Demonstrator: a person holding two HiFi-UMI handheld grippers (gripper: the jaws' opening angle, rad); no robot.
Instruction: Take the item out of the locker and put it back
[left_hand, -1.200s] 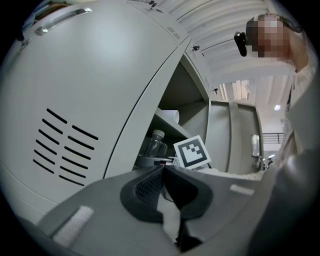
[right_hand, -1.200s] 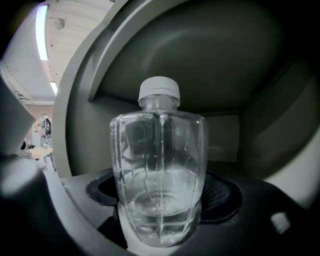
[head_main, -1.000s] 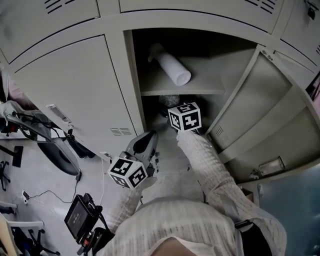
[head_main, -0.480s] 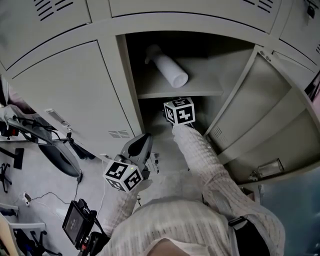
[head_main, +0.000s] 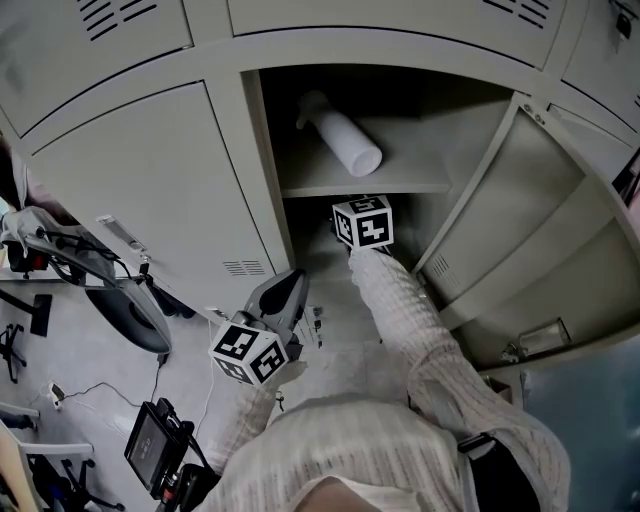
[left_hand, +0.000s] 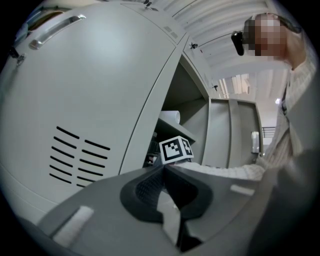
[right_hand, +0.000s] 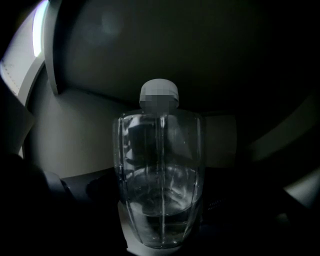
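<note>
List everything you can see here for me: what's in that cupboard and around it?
pale grey metal lockers: several, along the wall, one of them open
open locker door: one, pale grey, swung out to the right
white cylinder: one, lying on the open locker's upper shelf
clear plastic bottle with a pale cap: one, upright in the dark lower compartment
black device with a screen: one, on the floor at lower left
knitted white sleeve: one, on the person's right arm, reaching into the locker
left gripper: one, grey, outside the locker, fingers together, empty
right gripper: one, inside the lower compartment, bottle between its fingers; too dark to tell whether they clamp it
</note>
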